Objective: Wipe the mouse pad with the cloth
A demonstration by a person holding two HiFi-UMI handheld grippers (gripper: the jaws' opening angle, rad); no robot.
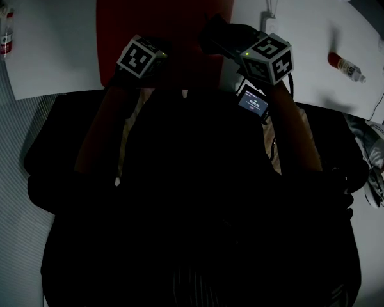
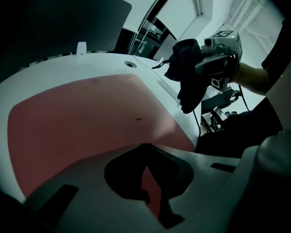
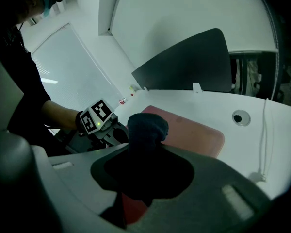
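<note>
Right claw [image 3: 144, 174] clamps the cloth [image 3: 148, 127], raised off the mouse pad [image 3: 196, 137].

- A white desk [image 1: 57, 56] fills the scene, its top smooth and pale.
- A dark curved screen [image 3: 189, 62] stands upright along the desk's far edge.
- A round cable hole [image 3: 240, 117] is sunk into the desk near that far edge.
- Above the screen rises a plain white wall [image 3: 184, 8].
- A wide pale pane [image 3: 72, 72] is evenly lit — the brightest surface in the room.
- By the desk's left edge lies grey floor [image 1: 13, 146], finely ribbed.
</note>
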